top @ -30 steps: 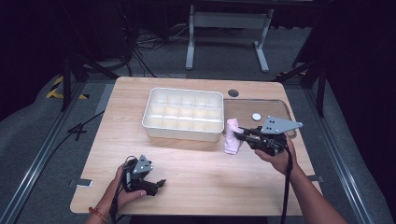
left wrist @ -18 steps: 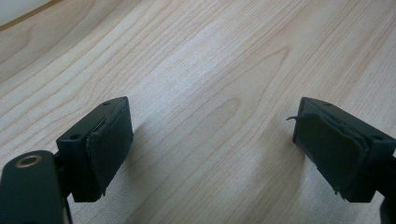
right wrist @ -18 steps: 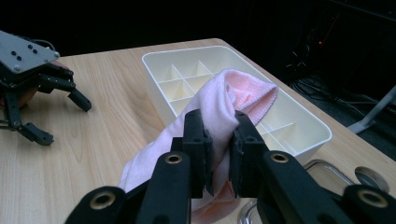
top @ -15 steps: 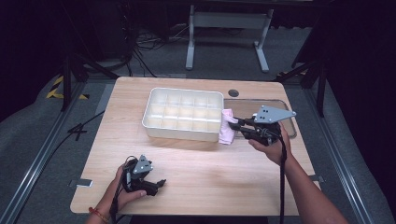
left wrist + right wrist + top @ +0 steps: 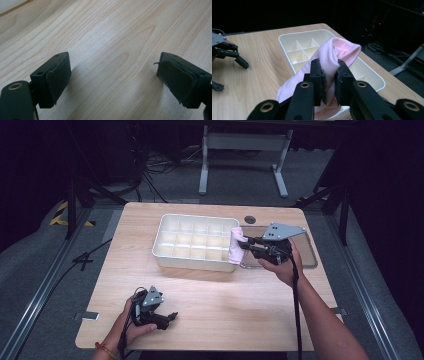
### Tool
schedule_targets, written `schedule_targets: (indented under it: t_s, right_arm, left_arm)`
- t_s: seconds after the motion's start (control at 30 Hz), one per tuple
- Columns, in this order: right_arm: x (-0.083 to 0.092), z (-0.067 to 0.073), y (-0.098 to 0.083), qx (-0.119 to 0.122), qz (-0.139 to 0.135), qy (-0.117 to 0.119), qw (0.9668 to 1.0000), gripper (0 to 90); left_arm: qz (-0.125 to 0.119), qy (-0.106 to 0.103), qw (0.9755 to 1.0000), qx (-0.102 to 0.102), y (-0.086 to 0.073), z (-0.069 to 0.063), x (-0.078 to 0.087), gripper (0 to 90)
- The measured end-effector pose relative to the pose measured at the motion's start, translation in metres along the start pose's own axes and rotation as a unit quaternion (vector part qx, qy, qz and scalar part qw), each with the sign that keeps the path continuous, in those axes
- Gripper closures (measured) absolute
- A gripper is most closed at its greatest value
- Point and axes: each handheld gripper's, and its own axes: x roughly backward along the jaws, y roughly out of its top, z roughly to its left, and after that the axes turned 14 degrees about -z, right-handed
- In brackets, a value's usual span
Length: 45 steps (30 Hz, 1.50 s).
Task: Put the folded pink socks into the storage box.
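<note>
Over the right end of the tray [image 5: 172, 251], the right gripper [image 5: 246, 243] squeezes a pink cloth [image 5: 235, 247] tight between its jaws. Part of the cloth hangs down outside the tray's right wall, and its top pokes up above the rim. It looks like the cloth is meant to go into the tray, so that job is about half done: picked up, but not yet put in. Near the worktop's [image 5: 240, 300] front left corner, the left gripper [image 5: 172, 316] rests spread wide, holding nothing.
</note>
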Motion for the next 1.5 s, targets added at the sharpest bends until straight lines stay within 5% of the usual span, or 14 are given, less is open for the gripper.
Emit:
schedule_targets:
  t_s: [1.5]
  right_arm:
    - [-0.063,-0.007,-0.002,-0.003,0.019,-0.001,0.9998,79.1]
  left_arm:
    - [0.001,0.0,1.0,-0.001,0.0,0.0,0.0,12.4]
